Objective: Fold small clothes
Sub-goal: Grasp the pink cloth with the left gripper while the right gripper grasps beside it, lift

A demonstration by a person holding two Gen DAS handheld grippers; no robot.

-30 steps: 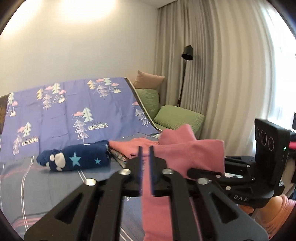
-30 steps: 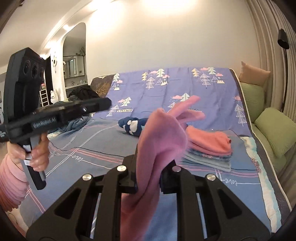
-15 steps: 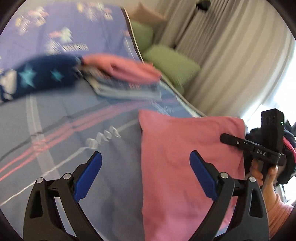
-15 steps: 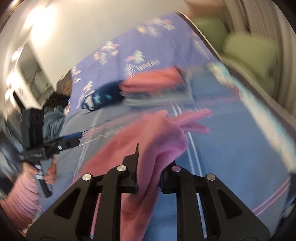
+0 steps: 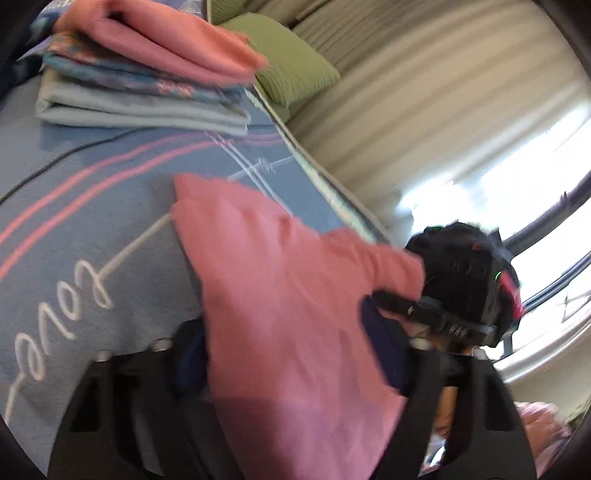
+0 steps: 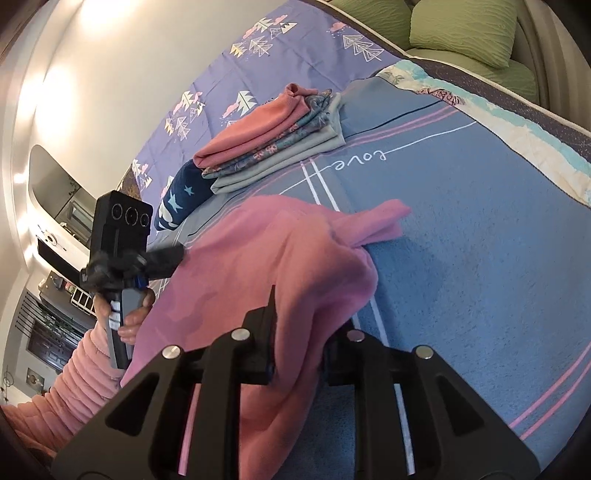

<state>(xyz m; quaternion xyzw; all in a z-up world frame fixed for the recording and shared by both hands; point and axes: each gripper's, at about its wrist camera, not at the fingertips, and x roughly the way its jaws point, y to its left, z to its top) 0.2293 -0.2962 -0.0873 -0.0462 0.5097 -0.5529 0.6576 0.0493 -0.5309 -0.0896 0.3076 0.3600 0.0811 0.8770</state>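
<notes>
A pink garment [image 5: 280, 295] lies spread on the blue blanket [image 5: 92, 206]; it also shows in the right wrist view [image 6: 258, 266]. My left gripper [image 5: 291, 347] is open, its jaws wide on either side of the pink cloth, which drapes over the gap. My right gripper [image 6: 299, 332] has its jaws closed on a fold of the pink garment [image 6: 295, 350]. The right gripper body [image 5: 461, 295] shows at the garment's right edge in the left wrist view. The left gripper [image 6: 122, 254] shows at the garment's left edge in the right wrist view.
A stack of folded clothes [image 6: 273, 144] with a salmon piece on top lies farther up the bed, also in the left wrist view [image 5: 147, 74]. A navy star-print roll [image 6: 181, 195] lies beside it. Green cushions [image 6: 461, 33] and curtains [image 5: 424, 110] are past the bed's edge.
The left gripper let go of the garment and opened wide. Both grippers came down to the blanket and the pink garment now lies on it.
</notes>
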